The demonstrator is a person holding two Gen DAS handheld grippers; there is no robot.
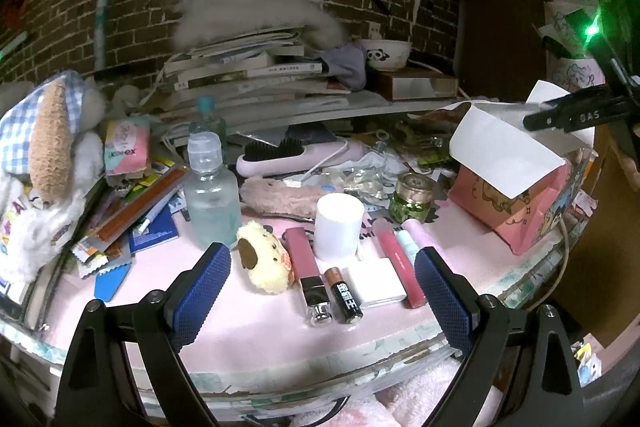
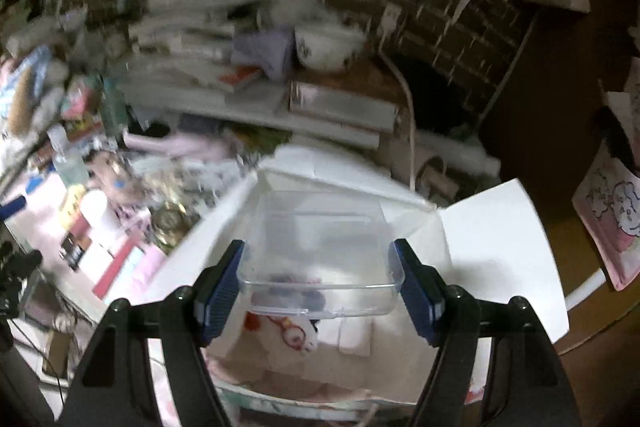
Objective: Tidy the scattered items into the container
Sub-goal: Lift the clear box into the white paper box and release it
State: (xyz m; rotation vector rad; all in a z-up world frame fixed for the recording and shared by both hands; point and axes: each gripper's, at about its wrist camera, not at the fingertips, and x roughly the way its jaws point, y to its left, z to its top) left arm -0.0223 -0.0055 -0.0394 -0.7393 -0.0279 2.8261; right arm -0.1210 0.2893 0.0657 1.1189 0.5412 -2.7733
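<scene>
My left gripper (image 1: pixel 322 291) is open above the front of the pink table (image 1: pixel 248 331). Between its blue pads lie a yellow plush toy (image 1: pixel 264 257), a pink lipstick (image 1: pixel 306 269), a black battery (image 1: pixel 344 295), a white flat case (image 1: pixel 378 281), a red lip tube (image 1: pixel 398 263) and a white cup (image 1: pixel 338 227). The pink cardboard box (image 1: pixel 516 203) with white flaps stands at the right. In the right wrist view my right gripper (image 2: pixel 320 283) is shut on a clear plastic tub (image 2: pixel 320 247), holding it over the open box (image 2: pixel 492 251).
A clear water bottle (image 1: pixel 210 195), snack packets (image 1: pixel 120 223), a plush dog (image 1: pixel 44 163) and a tissue pack (image 1: pixel 126 147) crowd the left. A green jar (image 1: pixel 412 197), a pink hairbrush (image 1: pixel 296 155) and stacked books (image 1: pixel 256 67) sit behind. Brick wall at the back.
</scene>
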